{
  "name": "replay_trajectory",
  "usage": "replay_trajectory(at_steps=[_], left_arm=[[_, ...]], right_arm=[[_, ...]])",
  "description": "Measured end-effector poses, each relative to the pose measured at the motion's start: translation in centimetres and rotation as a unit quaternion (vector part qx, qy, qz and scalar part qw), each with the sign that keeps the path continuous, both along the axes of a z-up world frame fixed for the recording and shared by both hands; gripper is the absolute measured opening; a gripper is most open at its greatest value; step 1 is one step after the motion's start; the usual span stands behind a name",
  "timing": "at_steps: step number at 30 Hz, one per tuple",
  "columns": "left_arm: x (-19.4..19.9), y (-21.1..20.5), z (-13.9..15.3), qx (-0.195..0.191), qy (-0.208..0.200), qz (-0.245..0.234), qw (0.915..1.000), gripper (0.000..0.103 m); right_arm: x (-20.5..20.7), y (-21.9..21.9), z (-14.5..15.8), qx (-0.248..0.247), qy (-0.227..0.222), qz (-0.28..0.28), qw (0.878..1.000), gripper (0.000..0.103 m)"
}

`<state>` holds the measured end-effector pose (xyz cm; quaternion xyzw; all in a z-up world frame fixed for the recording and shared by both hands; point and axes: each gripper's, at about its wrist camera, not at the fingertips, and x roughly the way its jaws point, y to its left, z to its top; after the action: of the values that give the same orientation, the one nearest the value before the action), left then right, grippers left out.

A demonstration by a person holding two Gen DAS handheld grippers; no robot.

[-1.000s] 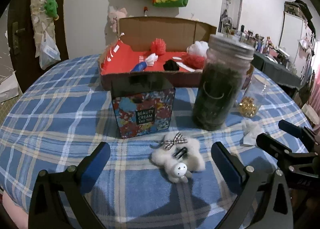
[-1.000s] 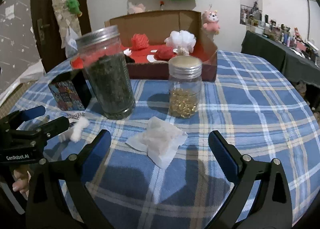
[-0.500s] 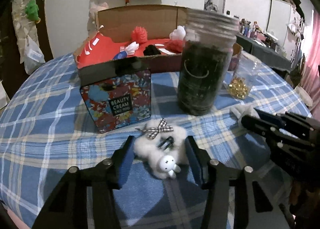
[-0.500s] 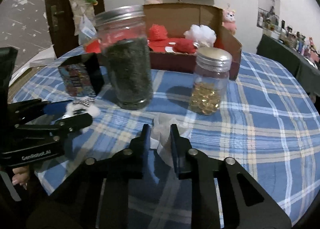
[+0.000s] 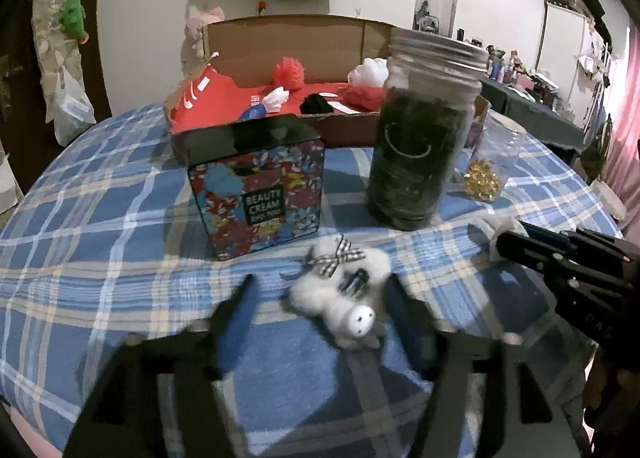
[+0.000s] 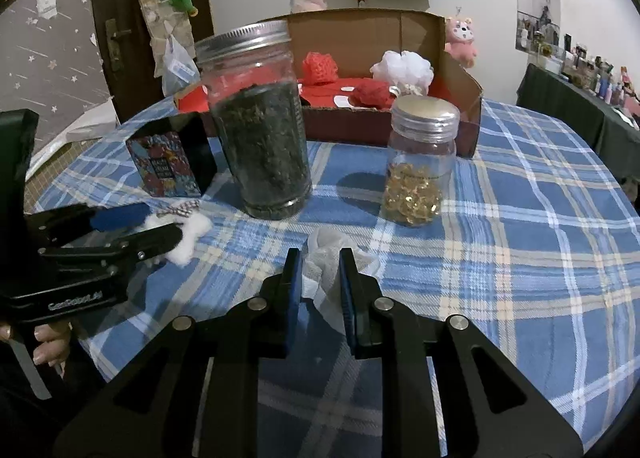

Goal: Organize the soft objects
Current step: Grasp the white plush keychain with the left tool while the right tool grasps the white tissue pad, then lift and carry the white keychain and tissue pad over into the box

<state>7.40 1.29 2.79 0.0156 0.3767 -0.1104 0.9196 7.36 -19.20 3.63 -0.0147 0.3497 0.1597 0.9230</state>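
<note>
A white plush toy (image 5: 340, 298) with a checked bow lies on the plaid cloth, between the fingers of my left gripper (image 5: 319, 284). Its jaws are opening and blurred, and the left pad stands clear of the toy. In the right wrist view the toy (image 6: 192, 230) shows beside that gripper (image 6: 160, 226). My right gripper (image 6: 319, 270) is shut on a crumpled white mesh cloth (image 6: 326, 258), which bulges out above the pads. At the back stands an open cardboard box (image 5: 296, 30) with a red lining, red and white pom-poms and other soft things.
A floral tin (image 5: 260, 194) and a tall jar of dark stuff (image 5: 416, 146) stand just behind the toy. A small jar of gold beads (image 6: 418, 174) stands behind the cloth. The round table (image 6: 540, 218) has bare plaid at the right. A hand (image 6: 48, 342) holds the left gripper.
Both grippers went from wide open to closed. The right one closed on the white cloth and stays so. The left one closed around the plush toy, then widened again.
</note>
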Motion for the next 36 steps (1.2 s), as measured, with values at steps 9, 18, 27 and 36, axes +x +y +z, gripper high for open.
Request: replay_trajectory(at_steps=[9, 18, 27, 36], left_arm=[[0.1, -0.6, -0.6, 0.018, 0.002, -0.016, 0.9997, 0.081], [0.9, -1.4, -0.8, 0.030, 0.002, -0.015, 0.9994, 0.084], [0.2, -2.1, -0.8, 0.039, -0.021, -0.036, 0.9984, 0.061], [-0.4, -1.5, 0.5, 0.018, -0.029, -0.033, 0.9988, 0.061]], right_arm=[[-0.7, 0.1, -0.7, -0.031, -0.003, 0.000, 1.000, 0.029], [-0.9, -0.8, 0.1, -0.016, -0.026, -0.017, 0.999, 0.084], [-0.3, -0.5, -1.1, -0.015, 0.000, -0.004, 1.000, 0.026], [-1.2, -0.8, 0.1, 0.016, -0.018, 0.003, 1.000, 0.020]])
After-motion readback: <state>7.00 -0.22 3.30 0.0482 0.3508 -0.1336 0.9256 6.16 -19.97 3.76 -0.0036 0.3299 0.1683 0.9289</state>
